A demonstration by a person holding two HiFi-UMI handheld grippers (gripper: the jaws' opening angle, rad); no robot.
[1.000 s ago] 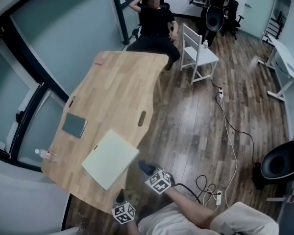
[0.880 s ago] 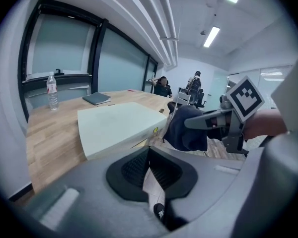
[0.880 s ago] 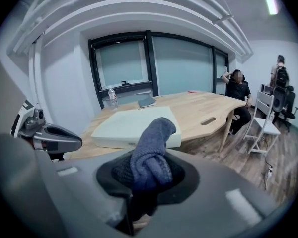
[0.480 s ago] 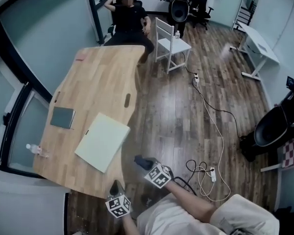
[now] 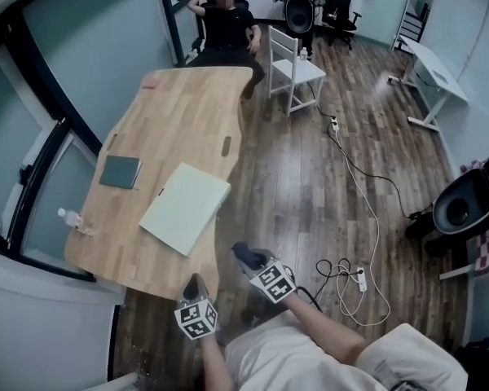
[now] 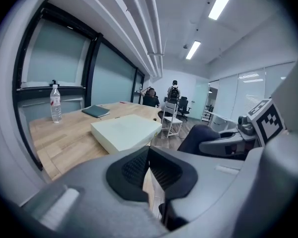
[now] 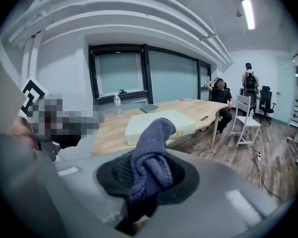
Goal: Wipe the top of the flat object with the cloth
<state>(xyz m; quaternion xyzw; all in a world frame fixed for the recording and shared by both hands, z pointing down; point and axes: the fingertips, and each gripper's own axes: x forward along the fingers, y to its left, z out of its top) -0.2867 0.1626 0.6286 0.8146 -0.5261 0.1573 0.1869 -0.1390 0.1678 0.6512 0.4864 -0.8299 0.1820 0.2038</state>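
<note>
The flat object [image 5: 185, 208], a pale slab, lies on the wooden table [image 5: 187, 112] near its front edge. It also shows in the left gripper view [image 6: 126, 131] and the right gripper view [image 7: 161, 123]. My right gripper [image 5: 244, 256] is off the table, over the floor, shut on a dark blue cloth [image 7: 151, 152]. The cloth bunches up between the jaws. My left gripper [image 5: 194, 285] hovers by the table's near corner, its pads [image 6: 139, 168] pressed together with nothing between them. Both grippers are short of the slab.
A dark notebook [image 5: 120, 171] and a water bottle [image 5: 72, 218] sit on the table left of the slab. A person [image 5: 228, 23] sits at the far end by a white chair [image 5: 297, 72]. Cables and a power strip [image 5: 360, 279] lie on the floor to the right.
The head view has swung, so the table sits a little more to the right and lower in the frame. Both grippers stay near the table's front edge, the cloth still held.
</note>
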